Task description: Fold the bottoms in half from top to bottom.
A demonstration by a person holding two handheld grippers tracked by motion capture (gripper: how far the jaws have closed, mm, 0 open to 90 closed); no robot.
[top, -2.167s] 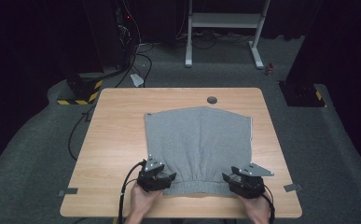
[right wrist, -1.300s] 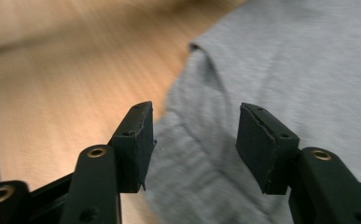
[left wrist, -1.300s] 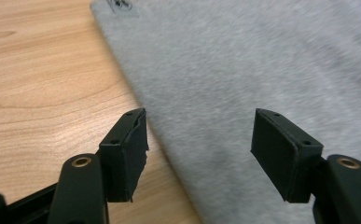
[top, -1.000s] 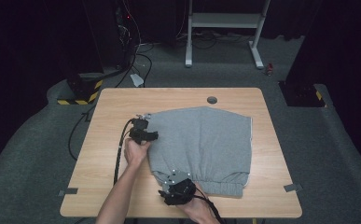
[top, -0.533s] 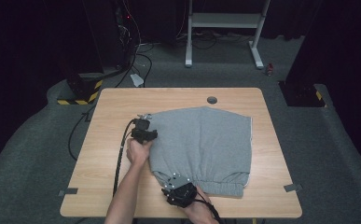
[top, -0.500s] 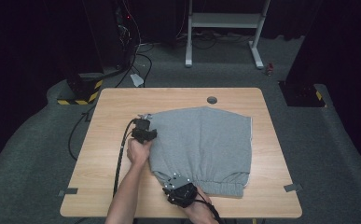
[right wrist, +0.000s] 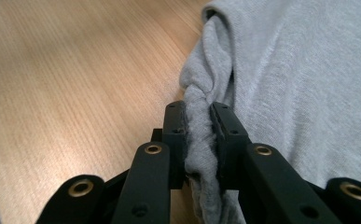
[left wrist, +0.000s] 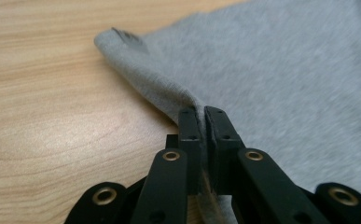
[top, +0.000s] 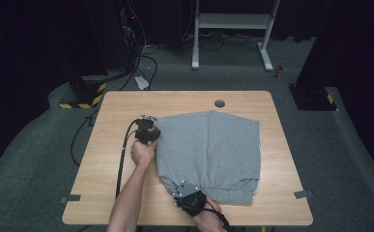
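Grey garment [top: 208, 147]: knit fabric, spread flat across middle and right of wooden bench [top: 102, 159]; elastic waistband toward near edge; kind of garment hard to make out, looks like shorts or folded trousers.
Left edge of garment: far-left corner lifted into a small ridge in left gripper view [left wrist: 169, 88]; dark mark on corner tip, too blurred to read.
Left tongs [top: 147, 131]: at far-left corner of garment in high view; pressed together on a thin fold of grey cloth in left gripper view [left wrist: 202, 122]; just been closing, fabric between jaws; a strip of cloth running down between jaws and out of frame at bottom.
Left hand [top: 142, 153]: behind left tongs, forearm entering from bottom edge, cut off there; cable trailing along it.
Right tongs [top: 190, 198]: at near-left corner by waistband; tips hidden under own body in high view; pinching a thick bunched roll of cloth in right gripper view [right wrist: 197, 130]; just been closing, gap kept wide by wad of fabric.
Right hand [top: 208, 220]: mostly cut off at bottom edge.
Bench right side: bare wood past garment; round grommet hole [top: 219, 103] near far edge.
Surroundings: dark; floor and stand legs dimly seen beyond.
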